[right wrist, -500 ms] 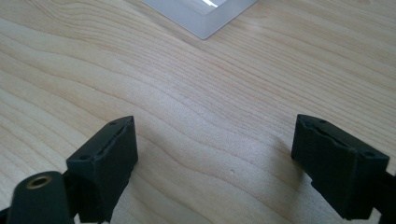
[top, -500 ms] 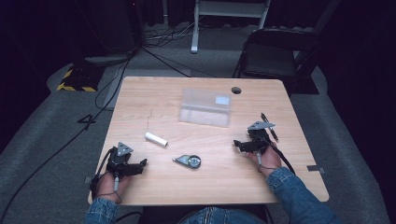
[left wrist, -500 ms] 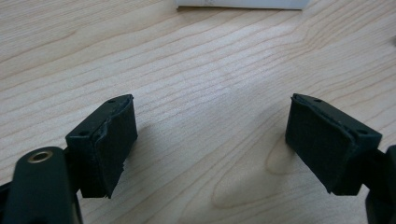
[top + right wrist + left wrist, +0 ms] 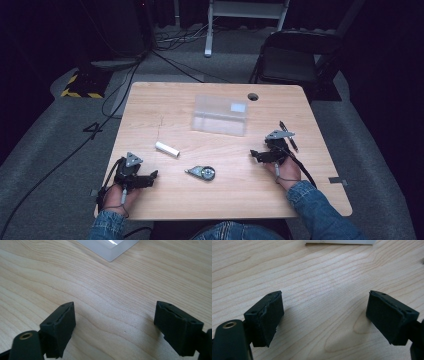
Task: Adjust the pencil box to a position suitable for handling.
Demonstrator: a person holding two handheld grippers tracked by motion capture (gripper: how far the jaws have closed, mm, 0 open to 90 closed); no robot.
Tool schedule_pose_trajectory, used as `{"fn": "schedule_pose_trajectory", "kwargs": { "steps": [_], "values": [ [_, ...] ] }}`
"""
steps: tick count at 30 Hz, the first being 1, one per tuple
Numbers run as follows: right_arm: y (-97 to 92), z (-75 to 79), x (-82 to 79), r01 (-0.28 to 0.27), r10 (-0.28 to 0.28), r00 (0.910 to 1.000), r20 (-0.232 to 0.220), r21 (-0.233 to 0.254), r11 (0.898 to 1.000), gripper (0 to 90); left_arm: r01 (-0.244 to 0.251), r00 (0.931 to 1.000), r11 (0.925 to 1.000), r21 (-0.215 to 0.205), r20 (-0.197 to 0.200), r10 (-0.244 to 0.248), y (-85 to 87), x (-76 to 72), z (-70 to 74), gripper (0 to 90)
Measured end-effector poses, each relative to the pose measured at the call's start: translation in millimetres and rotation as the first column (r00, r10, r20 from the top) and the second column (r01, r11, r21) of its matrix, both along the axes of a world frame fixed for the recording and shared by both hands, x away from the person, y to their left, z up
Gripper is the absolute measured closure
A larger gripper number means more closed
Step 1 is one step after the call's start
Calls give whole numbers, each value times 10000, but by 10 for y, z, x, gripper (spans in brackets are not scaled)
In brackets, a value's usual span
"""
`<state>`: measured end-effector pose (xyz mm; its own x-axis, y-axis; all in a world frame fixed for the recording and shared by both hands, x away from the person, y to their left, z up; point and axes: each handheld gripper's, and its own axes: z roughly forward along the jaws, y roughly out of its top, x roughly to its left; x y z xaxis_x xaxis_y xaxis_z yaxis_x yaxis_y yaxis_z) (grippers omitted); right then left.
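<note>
Left hand-held gripper (image 4: 153, 175) rests near the front left of the wooden surface (image 4: 150, 105), jaws spread wide over bare wood. Just ahead of it and to its right lies a white cylinder (image 4: 167, 149); farther right, a small tape dispenser (image 4: 202, 172) sits between the two grippers. A clear plastic box (image 4: 220, 115) lies farther back, ahead-left of the right hand-held gripper (image 4: 253, 154), whose jaws also stand wide apart, empty. A pen (image 4: 288, 136) lies just beyond that gripper's right side.
</note>
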<state>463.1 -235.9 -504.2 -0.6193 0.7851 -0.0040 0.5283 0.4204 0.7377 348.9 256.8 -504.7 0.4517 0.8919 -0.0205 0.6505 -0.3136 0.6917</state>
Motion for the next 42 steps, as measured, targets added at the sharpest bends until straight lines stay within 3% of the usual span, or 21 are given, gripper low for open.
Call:
{"fn": "schedule_pose_trajectory", "kwargs": {
  "steps": [6,8,10,12,16,21,24,28,31,42],
  "values": [
    [-7,6,-4,-320,319,9995,64,64,9995,246,-2,10000,10000,-15,-22,2,-1,0,0,150],
    [-13,54,6,-575,575,9983,21,-190,9982,336,3,10000,10000,5,1,-3,0,1,0,150],
    [-16,75,8,-621,622,9980,59,-248,9978,338,-2,10000,10000,-11,-18,1,-1,0,0,150],
    [-29,120,17,-728,729,9973,53,-38,9973,365,2,10000,10000,3,1,-2,0,1,0,150],
    [-42,253,50,-823,821,9966,63,484,9954,363,-2,10000,10000,-13,-20,2,-1,-1,0,150],
    [-14,363,109,-983,992,9950,-132,589,9934,376,3,10000,10000,3,0,-3,0,1,0,150],
    [0,416,121,-1192,1186,9929,115,800,9896,388,2,10000,10000,-9,-9,-2,-1,0,0,150],
    [45,478,158,-1230,1233,9924,-3,700,9899,413,-2,10000,10000,-15,-19,2,-2,-1,0,150],
    [73,528,195,-1193,1198,9928,9,978,9880,423,3,10000,10000,-7,-4,-3,-1,0,0,150],
    [275,537,383,-1613,1639,9864,-143,1112,9806,485,-73,10000,10000,-46,-13,73,-9,-14,-2,150]
  ]
}}
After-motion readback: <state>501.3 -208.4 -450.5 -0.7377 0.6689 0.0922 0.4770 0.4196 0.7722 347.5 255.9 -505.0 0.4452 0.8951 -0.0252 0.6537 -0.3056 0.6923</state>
